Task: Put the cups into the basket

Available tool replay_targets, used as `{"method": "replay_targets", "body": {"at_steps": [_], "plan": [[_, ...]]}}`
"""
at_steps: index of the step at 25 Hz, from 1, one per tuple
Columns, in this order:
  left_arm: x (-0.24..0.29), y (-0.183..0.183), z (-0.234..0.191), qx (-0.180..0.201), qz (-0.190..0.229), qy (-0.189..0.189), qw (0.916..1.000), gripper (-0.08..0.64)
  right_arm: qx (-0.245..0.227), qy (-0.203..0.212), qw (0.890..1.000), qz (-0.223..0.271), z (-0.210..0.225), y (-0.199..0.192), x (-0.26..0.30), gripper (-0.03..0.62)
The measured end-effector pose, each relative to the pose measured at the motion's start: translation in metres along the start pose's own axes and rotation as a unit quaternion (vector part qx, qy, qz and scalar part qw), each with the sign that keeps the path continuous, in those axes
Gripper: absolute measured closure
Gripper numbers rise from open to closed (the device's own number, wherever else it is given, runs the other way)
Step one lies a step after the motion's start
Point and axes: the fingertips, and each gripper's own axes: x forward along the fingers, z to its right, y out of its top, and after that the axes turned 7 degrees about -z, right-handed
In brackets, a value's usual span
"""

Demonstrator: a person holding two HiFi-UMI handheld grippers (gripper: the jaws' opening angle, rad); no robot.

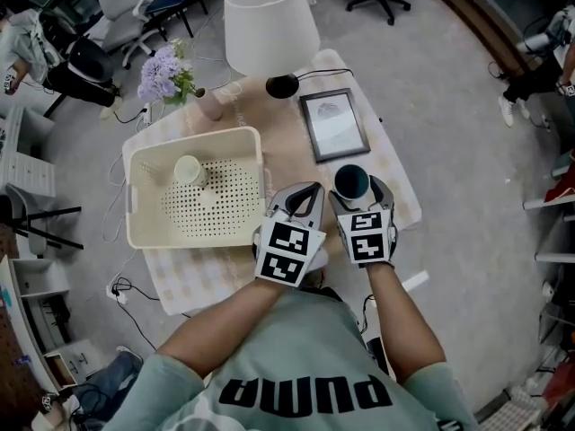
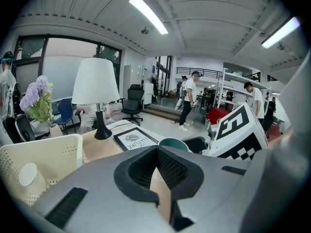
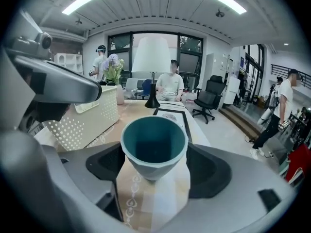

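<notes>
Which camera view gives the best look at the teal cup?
The right gripper view: the teal cup stands large and central between the open right tongs, its rim and inside visible. The head view shows the teal cup small, from above. The left gripper view shows only part of its rim.

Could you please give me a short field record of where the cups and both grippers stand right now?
teal cup: upright, between the jaws of the right gripper
cream cup: inside the basket
right gripper: open, pads clear of the teal cup
left gripper: shut, empty
still to do: teal cup into the basket
</notes>
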Motion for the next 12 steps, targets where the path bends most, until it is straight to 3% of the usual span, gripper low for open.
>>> {"method": "replay_targets", "body": {"at_steps": [12], "plan": [[-0.0047, 0.0024, 0.0009, 0.005, 0.007, -0.009, 0.9999, 0.558, -0.01, -0.012, 0.999, 0.029, 0.0022, 0.0019, -0.0025, 0.222]]}}
